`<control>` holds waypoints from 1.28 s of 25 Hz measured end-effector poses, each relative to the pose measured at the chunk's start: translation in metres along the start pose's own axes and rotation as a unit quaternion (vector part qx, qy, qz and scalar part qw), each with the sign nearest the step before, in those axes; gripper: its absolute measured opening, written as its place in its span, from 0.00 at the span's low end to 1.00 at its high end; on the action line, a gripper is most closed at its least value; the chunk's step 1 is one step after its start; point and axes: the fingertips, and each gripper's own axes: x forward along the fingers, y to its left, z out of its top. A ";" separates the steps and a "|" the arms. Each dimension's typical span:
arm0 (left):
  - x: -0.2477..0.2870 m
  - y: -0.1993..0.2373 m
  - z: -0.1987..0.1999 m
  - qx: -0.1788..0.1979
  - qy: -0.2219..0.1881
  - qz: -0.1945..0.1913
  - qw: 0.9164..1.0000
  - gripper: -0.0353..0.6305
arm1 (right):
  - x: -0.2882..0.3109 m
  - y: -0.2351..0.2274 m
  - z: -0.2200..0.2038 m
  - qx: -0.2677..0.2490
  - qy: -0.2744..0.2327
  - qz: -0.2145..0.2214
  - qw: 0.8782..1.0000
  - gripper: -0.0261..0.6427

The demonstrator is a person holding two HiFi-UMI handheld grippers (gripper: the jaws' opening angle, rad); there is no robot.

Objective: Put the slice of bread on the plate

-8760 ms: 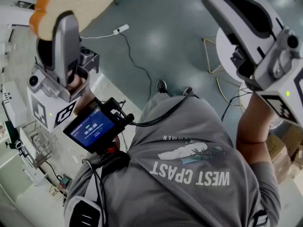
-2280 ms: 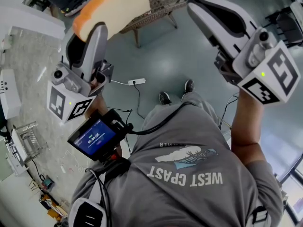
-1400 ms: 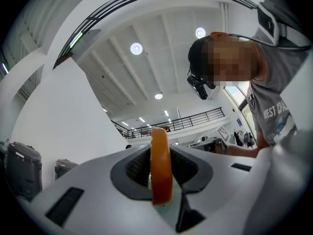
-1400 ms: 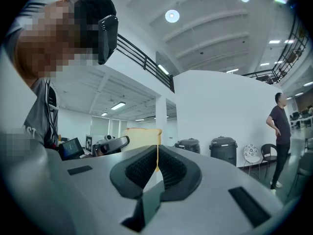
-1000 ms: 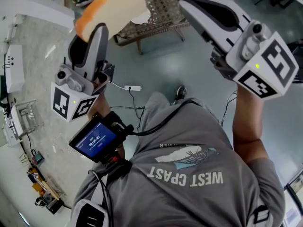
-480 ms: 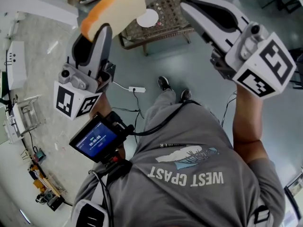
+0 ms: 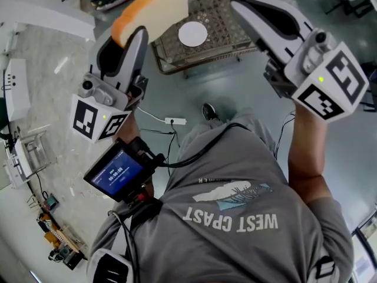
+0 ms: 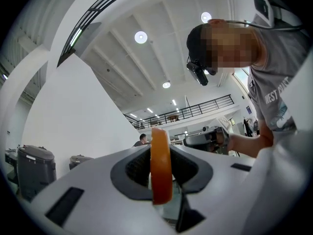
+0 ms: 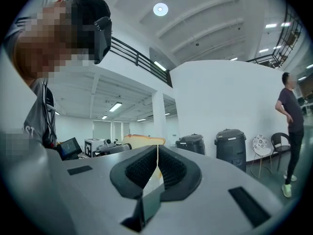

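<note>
I grasp the bread (image 7: 158, 7) in the jaws of my left gripper (image 7: 136, 35); the right gripper (image 7: 250, 5) has jaws clenched, empty. The plate (image 7: 192, 33) sits on the surface (image 7: 227, 31) below.

A grey white-printed T-shirt (image 7: 235, 217) is worn; left tool (image 7: 140, 28) and right tool (image 7: 242, 2) are white-shelled.

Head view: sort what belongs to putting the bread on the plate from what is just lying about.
Job in hand:
slice of bread, clamped in the left tongs
white plate on the mesh-top table

Just lying about:
power strip on the floor
right tongs, shut and empty
screen at the person's waist
</note>
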 end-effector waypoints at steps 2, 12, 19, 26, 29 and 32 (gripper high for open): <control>0.004 0.029 -0.026 -0.002 0.011 -0.002 1.000 0.20 | 0.029 -0.018 -0.019 0.007 0.005 0.000 1.000 0.05; 0.054 0.111 -0.096 -0.023 0.042 0.017 0.999 0.20 | 0.089 -0.109 -0.048 0.039 0.021 0.003 0.999 0.05; 0.062 0.114 -0.119 -0.003 0.080 0.028 0.996 0.20 | 0.086 -0.119 -0.053 0.062 0.032 0.000 0.998 0.05; 0.069 0.119 -0.140 -0.015 0.102 0.036 0.994 0.20 | 0.088 -0.127 -0.057 0.079 0.044 0.003 0.996 0.05; 0.069 0.120 -0.149 -0.014 0.113 0.039 0.993 0.20 | 0.093 -0.127 -0.056 0.075 0.051 0.008 0.996 0.05; 0.069 0.121 -0.160 0.003 0.132 0.040 0.990 0.20 | 0.092 -0.131 -0.062 0.088 0.056 0.006 0.995 0.05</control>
